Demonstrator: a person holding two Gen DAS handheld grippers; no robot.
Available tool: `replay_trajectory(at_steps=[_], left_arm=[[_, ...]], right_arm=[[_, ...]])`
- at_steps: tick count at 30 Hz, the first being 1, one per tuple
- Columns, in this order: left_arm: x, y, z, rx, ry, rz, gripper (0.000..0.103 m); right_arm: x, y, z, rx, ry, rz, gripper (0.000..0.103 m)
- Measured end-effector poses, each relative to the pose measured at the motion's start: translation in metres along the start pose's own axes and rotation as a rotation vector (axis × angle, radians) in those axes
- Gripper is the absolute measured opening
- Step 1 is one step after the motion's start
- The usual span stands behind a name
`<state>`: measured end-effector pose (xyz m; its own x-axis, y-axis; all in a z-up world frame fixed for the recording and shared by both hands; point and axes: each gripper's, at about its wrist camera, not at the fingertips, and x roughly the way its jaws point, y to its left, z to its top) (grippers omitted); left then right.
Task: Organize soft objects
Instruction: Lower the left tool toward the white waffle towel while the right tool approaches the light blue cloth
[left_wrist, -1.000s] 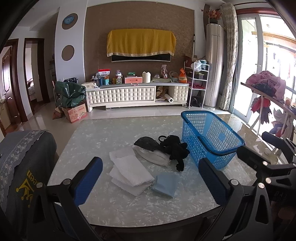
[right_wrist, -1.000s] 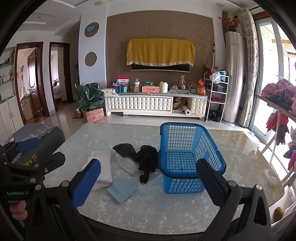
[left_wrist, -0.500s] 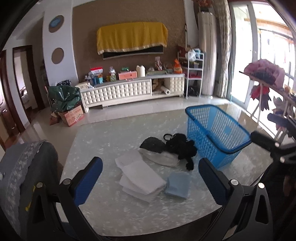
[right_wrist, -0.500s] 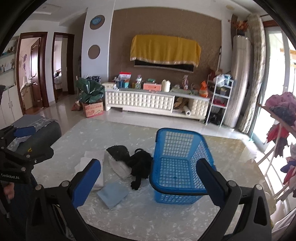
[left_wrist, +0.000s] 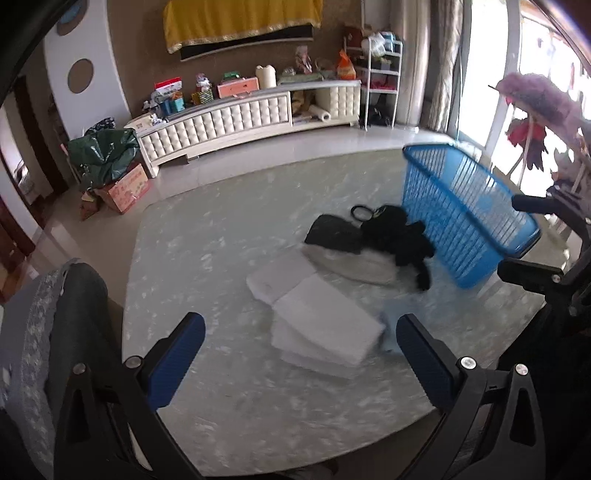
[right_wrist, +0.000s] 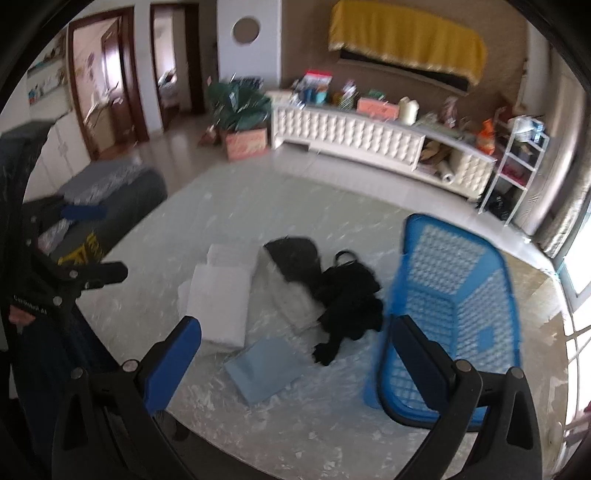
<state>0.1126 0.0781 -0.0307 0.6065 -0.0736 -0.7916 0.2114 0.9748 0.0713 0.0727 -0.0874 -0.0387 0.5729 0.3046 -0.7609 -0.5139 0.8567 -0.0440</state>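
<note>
1. Two hand-held grippers are hovering over the tabletop (left_wrist: 221, 266), each with its blue pads spread wide and nothing between them.
2. Left hand-held gripper (left_wrist: 301, 350) is gaping above the near edge; its fingers are touching nothing, and the stack of white folded cloths (left_wrist: 317, 317) is lying just ahead, between the two pads.
3. Right hand-held gripper (right_wrist: 295, 350) is likewise standing wide apart and gripping nothing; the light blue folded cloth (right_wrist: 262, 369) is lying just ahead of it, between its pads, while its right pad is overlapping the blue basket (right_wrist: 461, 314) in view, contact impossible to tell.
4. Beyond the white stack, a pale cushion-like bundle (left_wrist: 354, 266) is carrying a dark grey cloth (left_wrist: 332, 232), and a black fuzzy item (left_wrist: 399, 240) is lying beside it, against the basket's wall.
5. Compared with a second ago, both cameras are looking more steeply down and from nearer: the soft things are filling more of each view, and the wall behind is sliding toward the top.
6. Both views are now showing the scene tilted and blurred, while the cloths and basket are keeping their places on the tabletop.
7. Neither hand-held gripper's spread is differing from before.
</note>
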Motion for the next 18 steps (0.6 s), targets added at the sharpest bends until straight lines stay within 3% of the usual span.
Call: replay_trajectory(at_steps=[10,18], left_arm=[[0.069,0.004,-0.013,0.112,0.191,-0.047,0.103],[0.102,0.006,-0.004,0.115,0.222,-0.112,0.103]], right_arm=[[0.054,0.016,-0.002,-0.114,0.156,0.057,0.103],[0.096,0.015,-0.019,-0.131,0.265,0.107,0.094]])
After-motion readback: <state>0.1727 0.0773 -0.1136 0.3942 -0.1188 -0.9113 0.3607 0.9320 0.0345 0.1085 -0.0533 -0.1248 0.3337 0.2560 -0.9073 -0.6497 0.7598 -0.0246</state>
